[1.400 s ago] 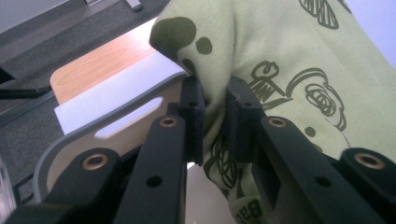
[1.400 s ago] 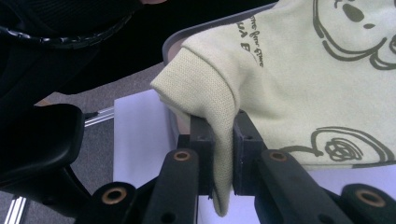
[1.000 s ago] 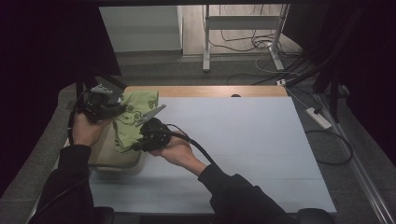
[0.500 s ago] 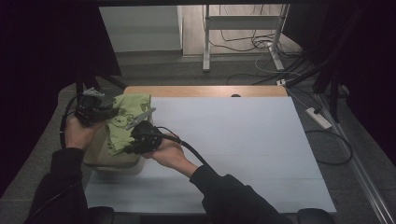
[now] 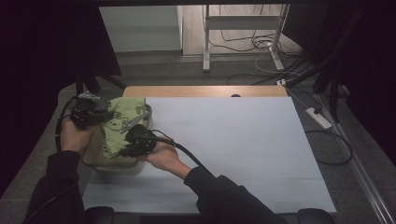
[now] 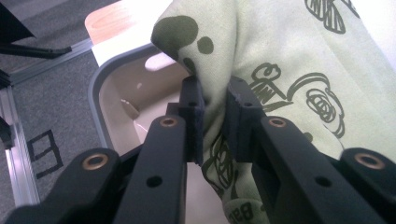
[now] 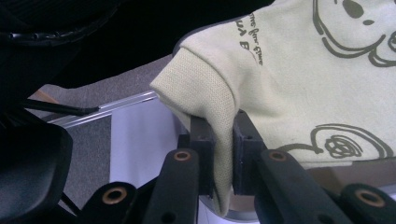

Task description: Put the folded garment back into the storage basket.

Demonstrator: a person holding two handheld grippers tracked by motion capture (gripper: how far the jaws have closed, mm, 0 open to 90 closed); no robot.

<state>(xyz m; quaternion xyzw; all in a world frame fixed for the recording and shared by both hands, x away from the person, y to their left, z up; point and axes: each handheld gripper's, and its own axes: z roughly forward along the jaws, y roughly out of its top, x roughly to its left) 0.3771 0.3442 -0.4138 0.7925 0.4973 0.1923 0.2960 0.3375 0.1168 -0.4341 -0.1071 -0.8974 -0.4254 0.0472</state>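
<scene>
While both hands work at the left edge of the worktop (image 5: 224,140), the pale green garment (image 5: 122,122) hangs between the two grippers over a beige bin (image 5: 100,156) with a grey rim.

Far left: left gripper (image 5: 95,112), held in the person's left hand (image 5: 74,135), sits at the bin's far left side. Its own view shows the jaws closed together on a fold of the green garment (image 6: 289,70); fabric is pinched flat between the black pads (image 6: 194,116). Dark cartoon print and spots visible on the cloth. Below and left of the jaws, the bin's beige inside (image 6: 135,98) and grey rim show, with grey floor beyond.

Centre-left: garment spans from the left gripper down to the right one, draped over the bin's opening at the worktop's left edge, toward the far left corner.

Right of that: right gripper (image 5: 128,140), in the right hand (image 5: 163,156), at the bin's near right side. Its view shows the jaws clamped on a ribbed cuff (image 7: 201,84) of the garment; the printed front spreads up and right.

Remaining worktop, white-covered with a wooden far edge, lies to the right.
</scene>
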